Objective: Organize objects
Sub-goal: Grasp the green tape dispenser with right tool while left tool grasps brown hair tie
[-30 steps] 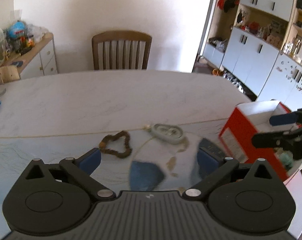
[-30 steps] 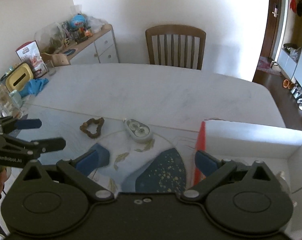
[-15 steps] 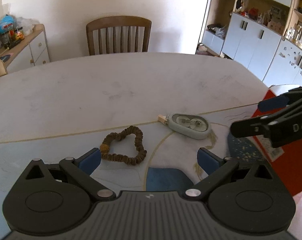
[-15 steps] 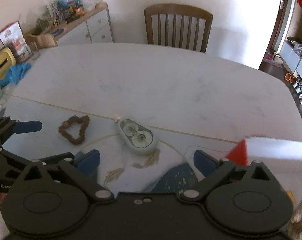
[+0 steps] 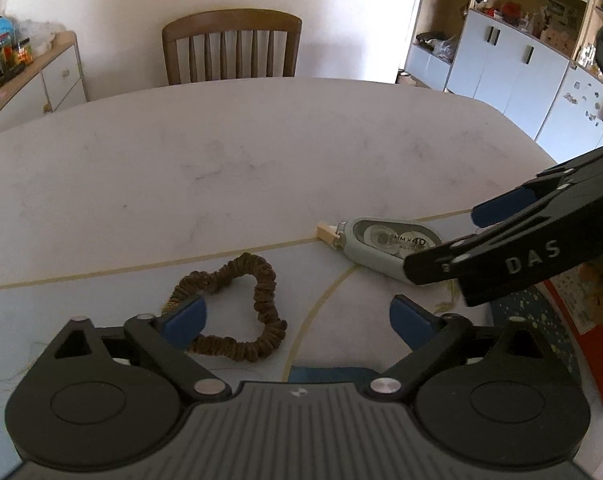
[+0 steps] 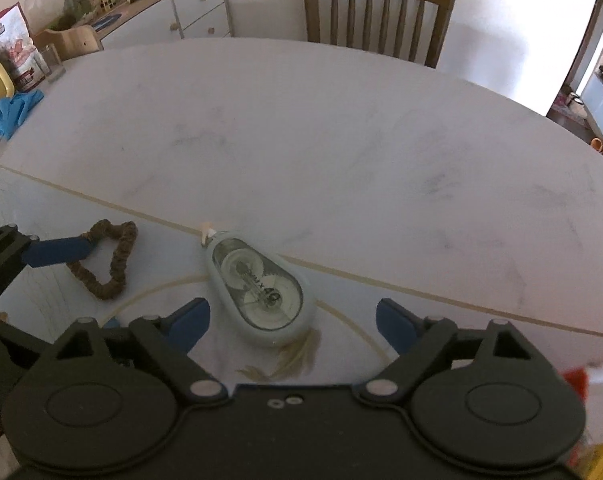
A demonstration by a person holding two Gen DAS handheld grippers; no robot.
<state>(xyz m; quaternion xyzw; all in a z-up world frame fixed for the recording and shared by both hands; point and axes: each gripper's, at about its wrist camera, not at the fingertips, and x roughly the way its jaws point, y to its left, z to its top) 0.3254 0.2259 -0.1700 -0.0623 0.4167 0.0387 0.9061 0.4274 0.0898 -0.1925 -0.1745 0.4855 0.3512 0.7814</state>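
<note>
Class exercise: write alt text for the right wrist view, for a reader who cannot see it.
The right gripper, jaws closing, hangs over a grey correction tape lying on a pale table; its pads do not touch it. At left, the left gripper reaches a brown scrunchie; a wooden chair stands beyond.

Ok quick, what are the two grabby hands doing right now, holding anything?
Left gripper: open, jaws closing, holding nothing, over the brown scrunchie.
Right gripper: open, jaws closing, holding nothing, over the correction tape.
</note>
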